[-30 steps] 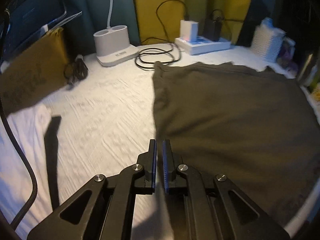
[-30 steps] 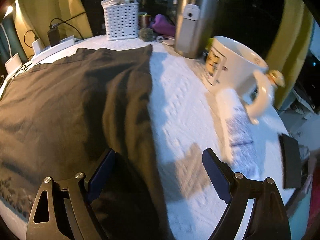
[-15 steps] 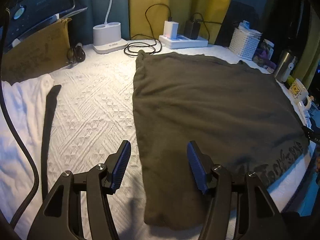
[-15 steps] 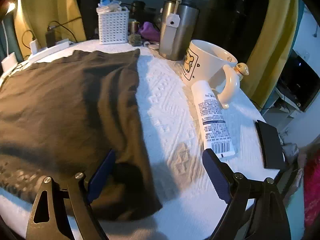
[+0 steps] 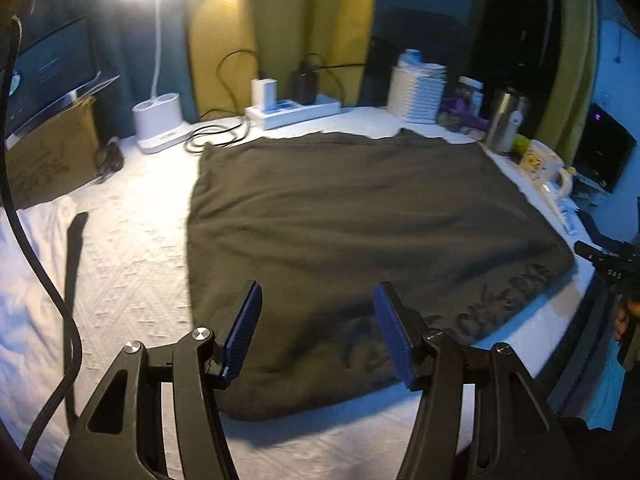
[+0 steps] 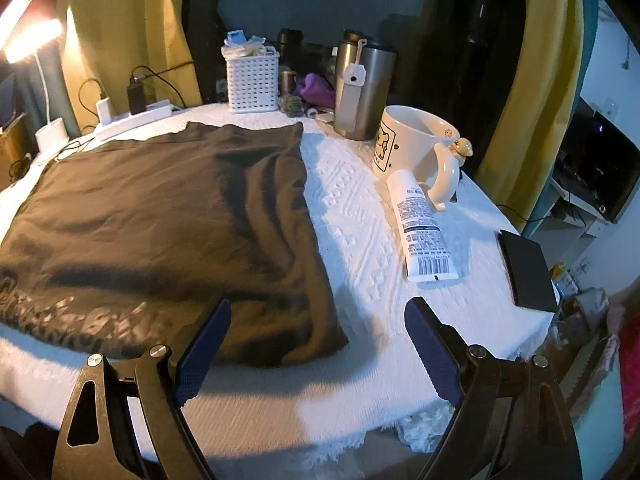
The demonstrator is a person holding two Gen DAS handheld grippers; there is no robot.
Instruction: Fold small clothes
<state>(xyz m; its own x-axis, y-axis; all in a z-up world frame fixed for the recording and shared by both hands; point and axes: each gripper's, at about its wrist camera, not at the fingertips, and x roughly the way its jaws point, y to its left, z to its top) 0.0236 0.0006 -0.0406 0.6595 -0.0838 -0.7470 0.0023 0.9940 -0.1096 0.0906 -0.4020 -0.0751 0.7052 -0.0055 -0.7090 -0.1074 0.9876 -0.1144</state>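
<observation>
A dark brown garment [image 5: 360,232] lies spread flat on the white textured cover [image 5: 128,248], with faint print near its front edge. It also shows in the right wrist view [image 6: 168,216]. My left gripper [image 5: 318,300] is open and empty, held above the garment's front left part. My right gripper [image 6: 318,312] is open and empty, above the garment's front right corner near the table's front edge. The right gripper also shows at the right edge of the left wrist view [image 5: 612,268].
At the back stand a lamp base [image 5: 160,124], a power strip with chargers [image 5: 292,110] and a white basket [image 6: 253,80]. On the right are a steel tumbler [image 6: 362,92], a mug [image 6: 416,148], a lotion tube [image 6: 422,228] and a black wallet [image 6: 528,268]. A white cloth [image 5: 28,264] lies left.
The left gripper has opened and pulled back and up from the garment's left edge. The right gripper has also drawn back toward the table's front edge, staying open.
</observation>
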